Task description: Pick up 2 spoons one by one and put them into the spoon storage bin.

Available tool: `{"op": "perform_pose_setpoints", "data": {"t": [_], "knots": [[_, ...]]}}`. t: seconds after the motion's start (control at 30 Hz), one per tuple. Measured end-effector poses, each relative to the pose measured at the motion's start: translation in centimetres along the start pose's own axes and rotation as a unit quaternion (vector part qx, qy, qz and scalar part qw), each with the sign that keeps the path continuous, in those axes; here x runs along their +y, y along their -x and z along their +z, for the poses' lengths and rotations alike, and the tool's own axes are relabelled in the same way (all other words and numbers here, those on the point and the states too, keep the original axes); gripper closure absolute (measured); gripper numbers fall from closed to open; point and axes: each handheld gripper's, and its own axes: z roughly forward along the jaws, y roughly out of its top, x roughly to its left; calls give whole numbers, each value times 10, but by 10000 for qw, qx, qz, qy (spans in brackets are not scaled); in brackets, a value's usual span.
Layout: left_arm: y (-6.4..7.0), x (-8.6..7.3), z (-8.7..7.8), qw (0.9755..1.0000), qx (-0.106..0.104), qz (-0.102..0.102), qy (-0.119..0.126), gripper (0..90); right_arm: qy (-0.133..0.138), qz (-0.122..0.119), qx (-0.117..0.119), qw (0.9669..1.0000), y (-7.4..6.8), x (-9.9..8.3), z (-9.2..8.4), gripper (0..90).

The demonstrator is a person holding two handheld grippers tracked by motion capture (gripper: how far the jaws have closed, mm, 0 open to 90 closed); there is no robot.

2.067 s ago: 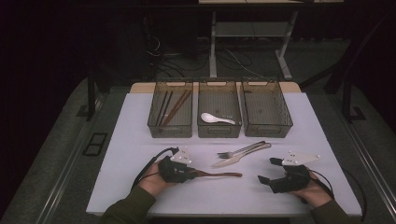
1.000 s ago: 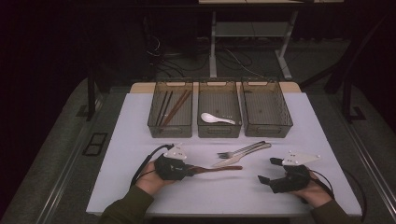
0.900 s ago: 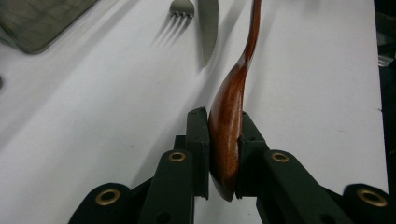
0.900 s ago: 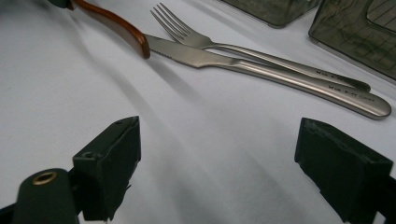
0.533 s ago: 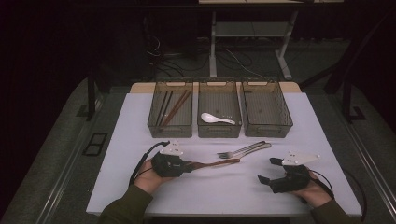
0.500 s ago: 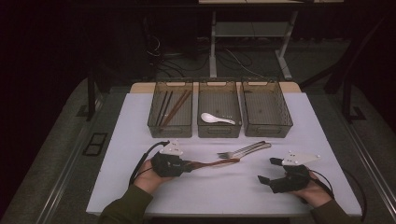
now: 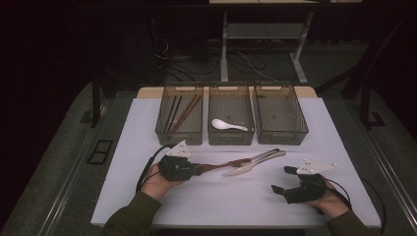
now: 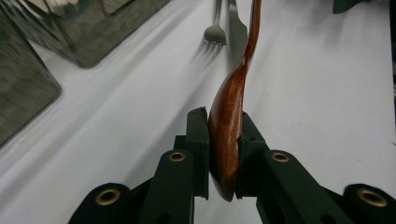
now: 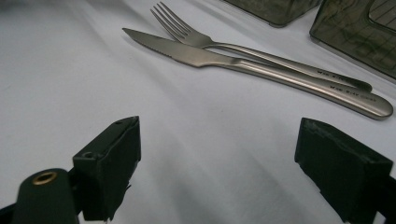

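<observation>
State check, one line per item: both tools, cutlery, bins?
left tool: shut on wooden spoon
wooden spoon: clamped at the bowl, turned on edge
right tool: open, nothing between jaws
knife: flat on table, untouched
fork: flat on table, beside knife
left bin: holds chopsticks
middle bin: holds white spoon
right bin: looks empty

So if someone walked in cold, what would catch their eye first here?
Probably the left gripper, shut on the bowl of a brown wooden spoon lifted just above the white table. Next, the steel fork and knife lying side by side mid-table, and the white spoon alone in the middle bin.
</observation>
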Motion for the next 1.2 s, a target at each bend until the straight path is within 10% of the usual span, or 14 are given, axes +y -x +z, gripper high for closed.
{"op": "perform_pose_setpoints", "data": {"t": [1.2], "knots": [[-55,103,31,9948,862,-411,361,786,33,34,-8,10000,1,0,-1,143]]}}
